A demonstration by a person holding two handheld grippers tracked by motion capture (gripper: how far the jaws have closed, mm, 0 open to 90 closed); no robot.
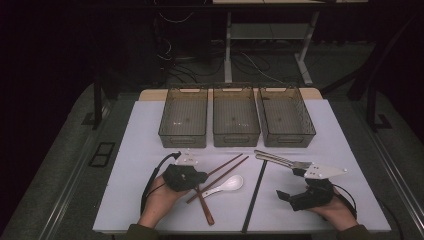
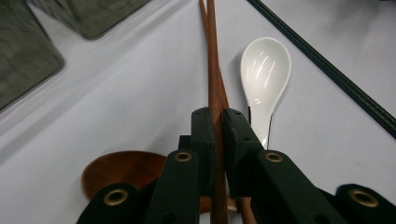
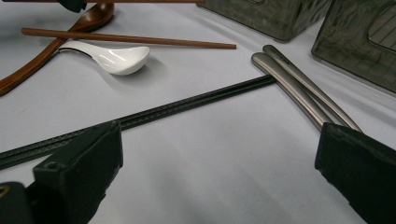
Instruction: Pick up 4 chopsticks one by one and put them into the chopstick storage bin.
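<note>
Fingers [image 2: 209,135] of left gripper [image 1: 200,178] clenched on one brown chopstick [image 2: 214,70], pointing fwd over the desk [image 1: 150,130]. Right gripper [image 3: 215,154] low near front edge, fingers released, nothing btwn them. White desk w/ three bins [image 1: 236,120] at back; dark room, cables on floor.

High view overhead; gripper views close; share white spoon [image 2: 264,74].

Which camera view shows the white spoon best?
The left gripper view: the white spoon lies close and sharp, its bowl facing up beside the brown chopsticks, though a gripper jaw hides its handle end. The right gripper view shows it whole but farther off, from the side. The high view shows it small.
</note>
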